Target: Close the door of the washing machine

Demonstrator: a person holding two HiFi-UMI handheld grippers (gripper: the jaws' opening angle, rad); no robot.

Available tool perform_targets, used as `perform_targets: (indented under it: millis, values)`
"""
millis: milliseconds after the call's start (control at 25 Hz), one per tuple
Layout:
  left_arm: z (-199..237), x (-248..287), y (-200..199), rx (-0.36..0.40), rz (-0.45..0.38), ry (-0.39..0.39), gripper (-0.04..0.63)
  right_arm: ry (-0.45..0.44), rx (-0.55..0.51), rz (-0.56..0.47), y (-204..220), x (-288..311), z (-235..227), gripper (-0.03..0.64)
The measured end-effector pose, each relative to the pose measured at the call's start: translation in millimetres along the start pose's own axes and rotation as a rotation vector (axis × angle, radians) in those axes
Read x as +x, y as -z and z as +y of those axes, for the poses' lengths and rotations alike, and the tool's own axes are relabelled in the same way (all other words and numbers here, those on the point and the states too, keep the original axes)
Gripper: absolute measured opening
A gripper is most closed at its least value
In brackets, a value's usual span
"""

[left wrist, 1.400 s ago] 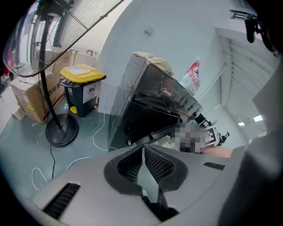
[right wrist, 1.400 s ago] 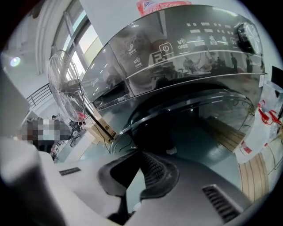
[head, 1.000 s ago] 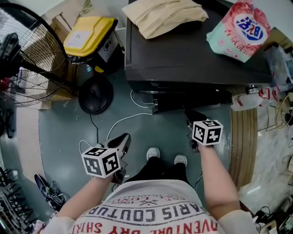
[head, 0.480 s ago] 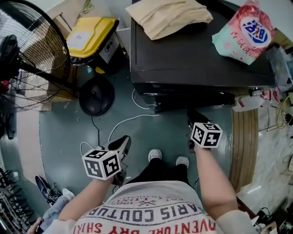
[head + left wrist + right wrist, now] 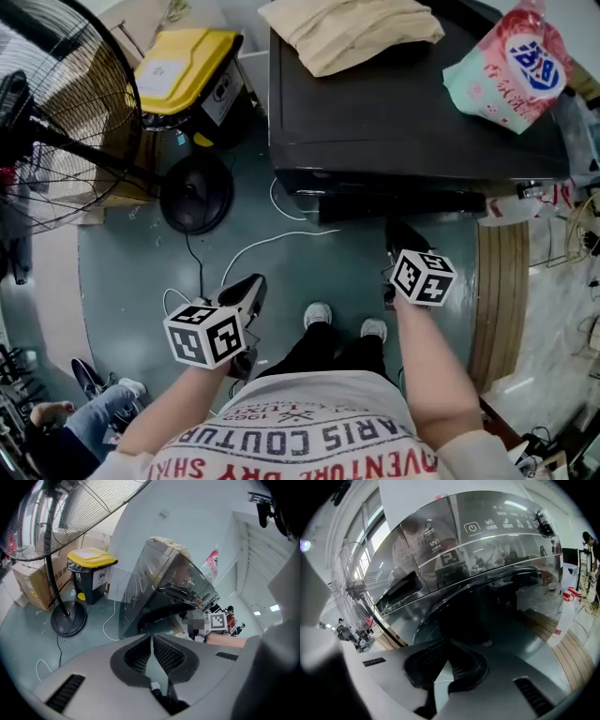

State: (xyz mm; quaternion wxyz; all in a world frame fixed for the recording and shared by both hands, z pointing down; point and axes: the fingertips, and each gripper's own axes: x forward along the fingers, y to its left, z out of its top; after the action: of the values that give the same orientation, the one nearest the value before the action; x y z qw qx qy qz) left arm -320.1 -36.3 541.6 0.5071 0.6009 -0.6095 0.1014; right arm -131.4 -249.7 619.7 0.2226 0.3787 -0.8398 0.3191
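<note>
The left gripper [image 5: 152,639] and right gripper [image 5: 449,645] have jaws pressed together, empty. The washing machine door [image 5: 478,611] lies just ahead of the right jaws. A glancing push could slide off its glossy curve, leaving it unlatched.

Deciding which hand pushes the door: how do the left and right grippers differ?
The right gripper is close to the washing machine; the left gripper is farther back, over floor. The right gripper faces the machine squarely; the left gripper views it obliquely. Both have jaws together, empty.
</note>
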Motion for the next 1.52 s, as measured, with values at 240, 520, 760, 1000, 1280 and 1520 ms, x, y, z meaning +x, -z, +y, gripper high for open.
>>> perform_targets:
  millis: [240,520,760,1000,1280,1520]
  values:
    - [-4.3,-1.8,0.7,-0.009,-0.014,0.021,0.041,-0.015,0.008,0.097,4.3,1.2,-1.9,0.020]
    - [-20.4,-13.5,-4.4,-0.006,-0.045,0.044,0.041,-0.154,-0.011,0.241,12.2,-5.7,17.2,0.020]
    - [-55.4,-36.3,-8.2,0.009,-0.090,0.078,0.041,-0.391,-0.058,0.187,-5.6,-85.3,70.7,0.020]
    - [-126.4,-84.1,0.6,0.066,-0.169,0.174,0.041,-0.658,-0.096,0.133,-22.6,-205.2,132.9,0.020]
    - [-220.9,-161.6,14.3,0.207,-0.287,0.307,0.041,-0.788,-0.246,-0.125,-67.4,-348.6,178.2,0.020]
    - [-284.8,-215.4,21.2,0.342,-0.387,0.389,0.041,-0.803,-0.314,-0.271,-81.0,-427.9,189.9,0.020]
